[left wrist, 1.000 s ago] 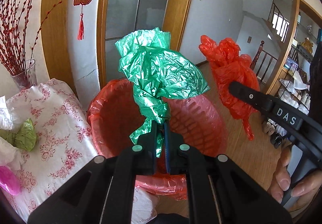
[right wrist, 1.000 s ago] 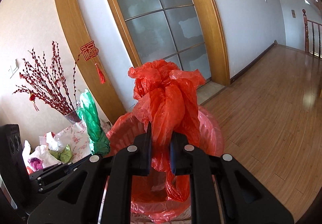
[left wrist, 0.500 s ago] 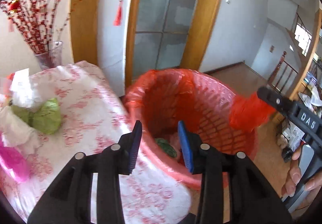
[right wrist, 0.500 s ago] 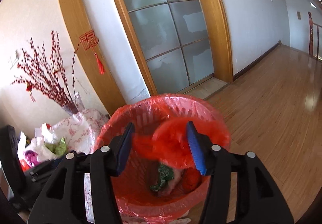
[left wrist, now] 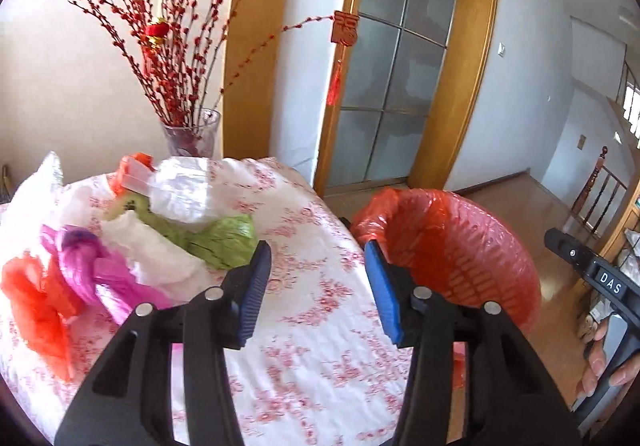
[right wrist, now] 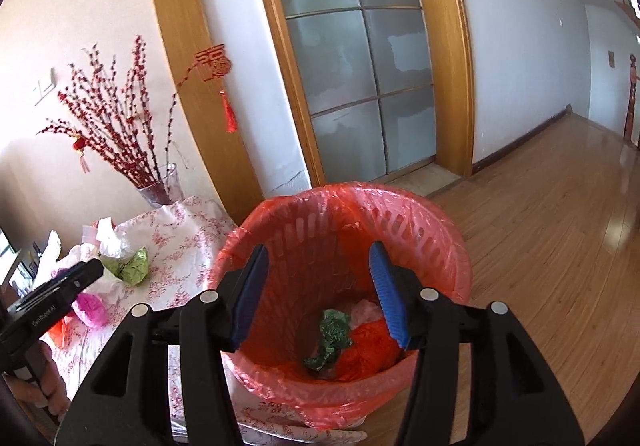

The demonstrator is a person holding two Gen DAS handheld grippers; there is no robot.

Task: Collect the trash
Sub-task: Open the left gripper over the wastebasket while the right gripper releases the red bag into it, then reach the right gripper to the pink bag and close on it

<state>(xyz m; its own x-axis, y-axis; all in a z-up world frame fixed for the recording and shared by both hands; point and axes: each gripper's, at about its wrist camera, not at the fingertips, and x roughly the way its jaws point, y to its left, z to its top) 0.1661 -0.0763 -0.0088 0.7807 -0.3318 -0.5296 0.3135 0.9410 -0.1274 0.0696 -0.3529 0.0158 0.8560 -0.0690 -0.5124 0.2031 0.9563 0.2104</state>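
Note:
My left gripper hangs over the floral-clothed table; its jaws are opening with nothing between them. Just ahead and to its left lies a pile of crumpled bags: a light green one, white ones, a magenta one and an orange-red one. My right gripper stands open and empty above the red-lined bin, which shows beside the table's right edge as the bin in the left wrist view. A dark green bag and a red bag lie at its bottom.
A glass vase of red-berried branches stands at the table's back by the wall. Behind the bin is a frosted glass door in a wooden frame. Wooden floor stretches to the right. A hand grips the right tool's handle.
Both grippers opened and let go: the green and red bags dropped into the bin. My left gripper swung left from over the bin to the table's pile; the right stayed above the bin.

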